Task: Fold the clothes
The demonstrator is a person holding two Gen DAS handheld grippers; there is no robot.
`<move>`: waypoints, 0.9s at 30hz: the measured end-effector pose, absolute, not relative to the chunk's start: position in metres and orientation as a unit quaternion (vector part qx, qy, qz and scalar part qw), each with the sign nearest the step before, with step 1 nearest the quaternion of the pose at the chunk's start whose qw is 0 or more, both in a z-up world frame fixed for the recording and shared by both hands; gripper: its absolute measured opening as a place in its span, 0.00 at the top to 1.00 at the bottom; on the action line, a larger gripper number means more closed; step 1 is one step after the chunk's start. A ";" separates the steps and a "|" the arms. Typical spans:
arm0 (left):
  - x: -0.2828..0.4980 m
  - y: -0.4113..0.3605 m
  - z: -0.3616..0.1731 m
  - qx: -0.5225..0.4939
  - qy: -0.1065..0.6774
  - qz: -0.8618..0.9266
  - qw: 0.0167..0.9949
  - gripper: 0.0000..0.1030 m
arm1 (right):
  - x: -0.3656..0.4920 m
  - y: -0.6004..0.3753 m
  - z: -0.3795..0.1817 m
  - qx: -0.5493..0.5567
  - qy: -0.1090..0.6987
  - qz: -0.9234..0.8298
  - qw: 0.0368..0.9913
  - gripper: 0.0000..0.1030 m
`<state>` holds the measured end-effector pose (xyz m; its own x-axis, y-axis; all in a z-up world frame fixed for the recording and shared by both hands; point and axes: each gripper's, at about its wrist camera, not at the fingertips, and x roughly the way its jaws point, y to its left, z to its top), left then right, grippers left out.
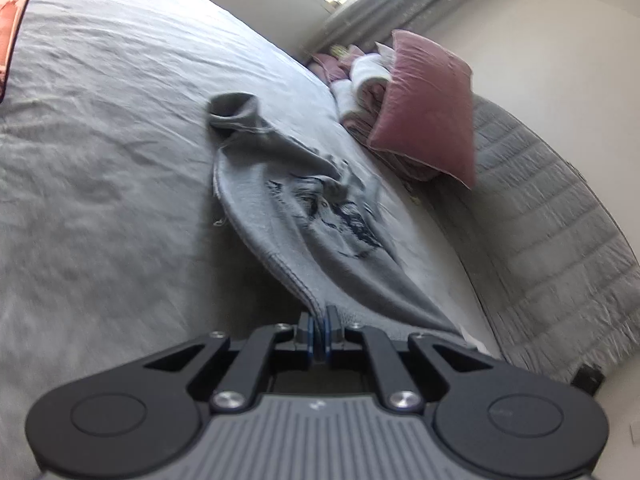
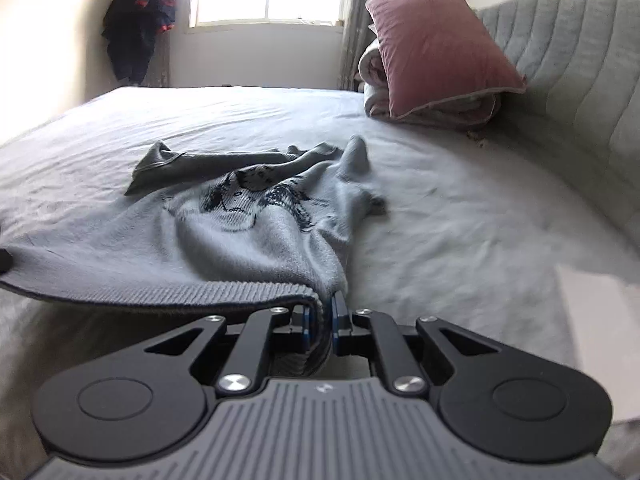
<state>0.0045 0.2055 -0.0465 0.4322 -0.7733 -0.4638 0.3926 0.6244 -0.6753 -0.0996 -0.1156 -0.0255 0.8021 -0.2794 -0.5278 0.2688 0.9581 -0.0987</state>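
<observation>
Ribbed hem of the grey sweater (image 2: pixel 224 216) sits pinched in the right gripper (image 2: pixel 320 320), jaws clenched on the hem's right corner; left gripper (image 1: pixel 319 330) likewise clamps the opposite hem corner, cloth between its pads (image 1: pixel 331 326). Sweater lies on the grey bed sheet (image 1: pixel 100 140), long axis running fwd from both grippers toward the headboard (image 2: pixel 560 60); hem nearest, sleeves and collar bunched at the far end. Hem edge hangs lifted off the sheet btwn the 2 grippers; both hands equally near. Judging from this, next move prob. spreads or carries the hem fwd over the body. Pink pillow (image 2: pixel 436 48) rests on a folded quilt (image 2: pixel 376 84), well apart; no containers visible.
</observation>
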 end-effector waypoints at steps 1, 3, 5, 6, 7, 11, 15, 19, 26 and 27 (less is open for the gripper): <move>-0.002 0.204 -0.041 -0.234 0.392 -0.361 0.813 0.96 | -0.105 -0.120 -0.022 -0.018 0.279 -0.142 0.950 0.91; -0.014 0.201 -0.030 -0.209 0.386 -0.366 0.821 0.96 | -0.113 -0.121 -0.017 -0.031 0.278 -0.130 0.951 0.91; -0.022 0.200 -0.022 -0.185 0.384 -0.364 0.828 0.96 | -0.119 -0.120 -0.014 -0.046 0.281 -0.116 0.952 0.91; -0.025 0.201 -0.021 -0.176 0.387 -0.361 0.830 0.96 | -0.121 -0.117 -0.014 -0.054 0.282 -0.109 0.952 0.91; -0.028 0.203 -0.020 -0.166 0.389 -0.358 0.832 0.96 | -0.123 -0.115 -0.014 -0.062 0.283 -0.103 0.952 0.91; -0.027 0.208 -0.035 -0.131 0.418 -0.316 0.842 0.96 | -0.130 -0.108 -0.021 -0.069 0.294 -0.074 0.950 0.91; -0.017 0.211 -0.069 -0.127 0.443 -0.273 0.844 0.96 | -0.141 -0.113 -0.033 -0.036 0.308 -0.054 0.949 0.86; -0.012 0.213 -0.088 -0.148 0.460 -0.269 0.833 0.95 | -0.152 -0.120 -0.050 0.017 0.319 -0.062 0.946 0.63; -0.010 0.206 -0.091 -0.146 0.451 -0.275 0.836 0.84 | -0.144 -0.122 -0.083 0.108 0.316 -0.080 0.939 0.52; -0.011 0.203 -0.091 -0.142 0.448 -0.277 0.838 0.81 | -0.140 -0.122 -0.083 0.117 0.310 -0.085 0.940 0.52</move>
